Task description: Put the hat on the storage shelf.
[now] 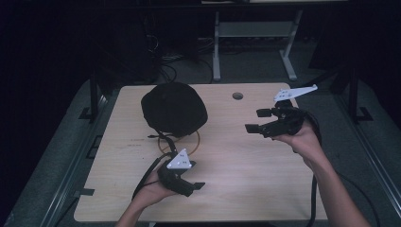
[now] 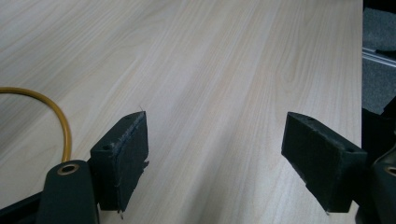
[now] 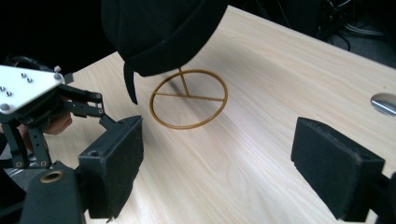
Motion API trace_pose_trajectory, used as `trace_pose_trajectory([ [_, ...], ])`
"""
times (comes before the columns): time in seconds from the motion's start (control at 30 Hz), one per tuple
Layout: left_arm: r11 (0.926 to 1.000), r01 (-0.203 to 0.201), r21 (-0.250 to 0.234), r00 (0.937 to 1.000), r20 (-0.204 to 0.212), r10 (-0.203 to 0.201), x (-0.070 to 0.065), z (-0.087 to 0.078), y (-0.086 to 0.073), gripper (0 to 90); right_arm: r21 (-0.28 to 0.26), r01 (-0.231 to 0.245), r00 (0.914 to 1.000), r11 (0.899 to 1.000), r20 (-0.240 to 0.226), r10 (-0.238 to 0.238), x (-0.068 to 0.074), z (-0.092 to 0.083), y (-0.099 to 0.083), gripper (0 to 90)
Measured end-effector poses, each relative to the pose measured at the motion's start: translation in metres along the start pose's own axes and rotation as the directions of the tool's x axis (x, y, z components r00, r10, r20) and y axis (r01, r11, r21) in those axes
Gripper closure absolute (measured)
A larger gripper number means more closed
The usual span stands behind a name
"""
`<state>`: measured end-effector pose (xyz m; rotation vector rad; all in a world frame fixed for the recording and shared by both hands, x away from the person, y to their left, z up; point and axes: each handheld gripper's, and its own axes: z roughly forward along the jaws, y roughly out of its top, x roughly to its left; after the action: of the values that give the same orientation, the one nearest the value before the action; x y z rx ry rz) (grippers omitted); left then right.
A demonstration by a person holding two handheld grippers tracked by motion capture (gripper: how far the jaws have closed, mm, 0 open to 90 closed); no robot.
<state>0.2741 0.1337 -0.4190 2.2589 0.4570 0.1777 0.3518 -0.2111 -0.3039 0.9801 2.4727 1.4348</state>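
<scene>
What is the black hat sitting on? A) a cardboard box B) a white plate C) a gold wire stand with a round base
C: the black hat sits atop a gold wire stand whose ring base lies on the table.

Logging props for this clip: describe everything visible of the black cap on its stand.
The black fabric cap sits domed on a thin golden wire stand with a ring base, cross spokes and a central post. It is at the far left of the light wooden table. A dark strap hangs from its rim. Neither gripper touches it.
</scene>
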Motion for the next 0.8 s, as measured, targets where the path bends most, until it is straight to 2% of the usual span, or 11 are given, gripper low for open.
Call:
trace_pose_trajectory([
  [0.07,0.9999,-0.005,0.01,1.0,-0.003,0.005,0.0,0.0,0.0,22.8,0.001,-0.004,1.0,1.0,0.004,0.004,-0.001,0.0,-0.005,16.0],
  [0.6,0.9999,0.014,-0.002,0.9999,-0.008,-0.014,0.001,-0.002,0.0,22.8,0.03,-0.043,0.9989,0.999,0.019,0.043,-0.01,-0.006,-0.042,15.7],
  [0.8,0.9999,0.015,-0.002,0.9998,-0.01,-0.015,0.001,-0.001,-0.001,22.8,0.021,-0.058,0.9979,0.998,0.03,0.057,-0.012,-0.012,-0.053,15.7],
])
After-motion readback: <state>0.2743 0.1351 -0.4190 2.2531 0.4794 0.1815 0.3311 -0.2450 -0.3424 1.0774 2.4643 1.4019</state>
